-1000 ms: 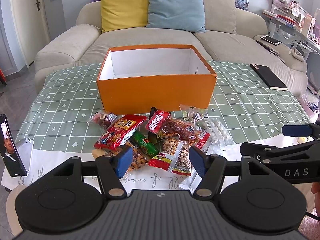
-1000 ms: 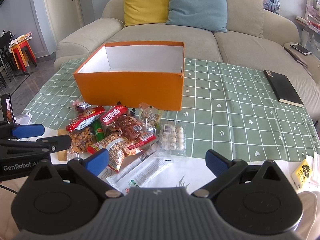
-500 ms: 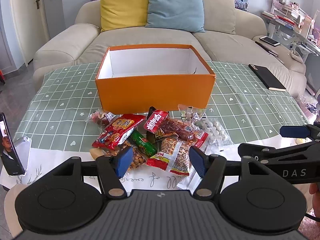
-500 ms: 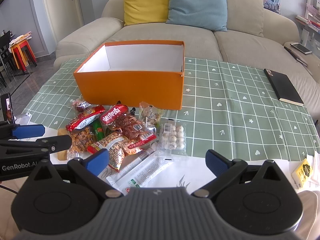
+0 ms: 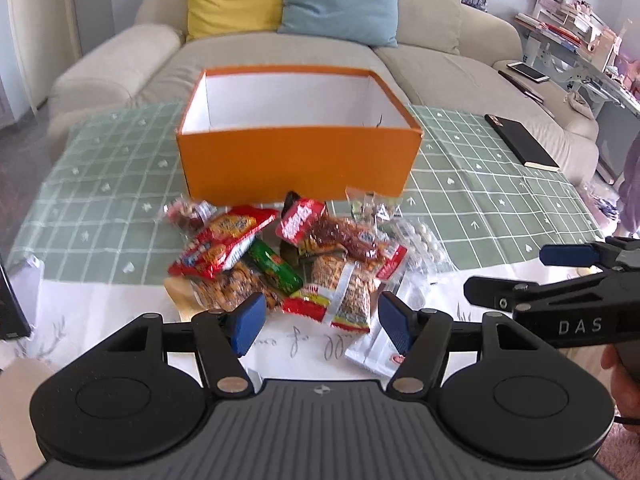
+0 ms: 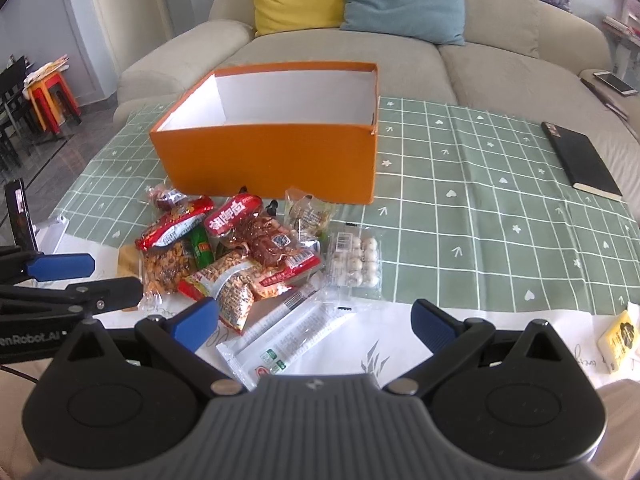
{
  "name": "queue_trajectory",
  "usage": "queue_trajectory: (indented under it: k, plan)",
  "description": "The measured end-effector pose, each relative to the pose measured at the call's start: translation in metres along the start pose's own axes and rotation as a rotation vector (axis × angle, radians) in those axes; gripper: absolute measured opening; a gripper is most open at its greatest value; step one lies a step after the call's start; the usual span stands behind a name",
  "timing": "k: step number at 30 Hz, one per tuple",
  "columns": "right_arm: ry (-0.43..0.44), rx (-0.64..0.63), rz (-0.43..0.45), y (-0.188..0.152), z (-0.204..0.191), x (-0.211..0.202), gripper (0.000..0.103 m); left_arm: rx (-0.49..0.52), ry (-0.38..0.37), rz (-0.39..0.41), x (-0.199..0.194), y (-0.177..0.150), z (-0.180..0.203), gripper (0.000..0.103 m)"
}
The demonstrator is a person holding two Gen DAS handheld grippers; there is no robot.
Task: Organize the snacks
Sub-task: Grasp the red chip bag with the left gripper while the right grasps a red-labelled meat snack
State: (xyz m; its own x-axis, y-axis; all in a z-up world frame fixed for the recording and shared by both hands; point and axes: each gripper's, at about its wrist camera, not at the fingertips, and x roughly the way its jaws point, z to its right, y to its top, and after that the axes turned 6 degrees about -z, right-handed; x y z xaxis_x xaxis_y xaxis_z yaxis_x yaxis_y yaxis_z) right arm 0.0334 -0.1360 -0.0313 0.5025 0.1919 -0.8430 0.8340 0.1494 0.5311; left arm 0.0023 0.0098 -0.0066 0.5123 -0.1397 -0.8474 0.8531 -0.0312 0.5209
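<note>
Snack packets heaped on the bench, all just beyond the fingers of both grippers, with none yet inside the orange box, whose white interior shows bare as far as either view reaches. Left gripper: fingers part-way apart and closing, nothing between them; its blue pads hang just short of a red-and-clear peanut packet at the near edge of the heap. Right gripper: fingers spread wide, holding nothing; a long clear wrapper lies directly ahead of them on the bare white part of the bench, and a packet of pale round sweets a little farther on. The box stands past the heap, its near wall touching or almost touching the farthest packets. Judged from this layout, the sorting has not begun in any visible way: every packet remains to be lifted and placed, and the first grasp is only now being prepared. A black notebook lies well off to the right of the fingers.
</note>
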Motion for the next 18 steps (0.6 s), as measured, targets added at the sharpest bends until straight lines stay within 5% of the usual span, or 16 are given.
queue_trajectory:
  k: [3, 11, 18]
  plan:
    - [0.007, -0.027, 0.016, 0.001, 0.002, 0.005, 0.099, -0.037, -0.023, -0.023, 0.010, -0.003, -0.011, 0.066]
    - [0.038, -0.022, -0.044, 0.003, 0.003, 0.039, 0.063, -0.138, -0.035, -0.068, 0.035, -0.008, -0.042, 0.064]
    - [0.067, -0.107, -0.040, 0.018, -0.013, 0.060, 0.064, -0.105, 0.043, -0.036, 0.049, 0.007, -0.064, 0.066]
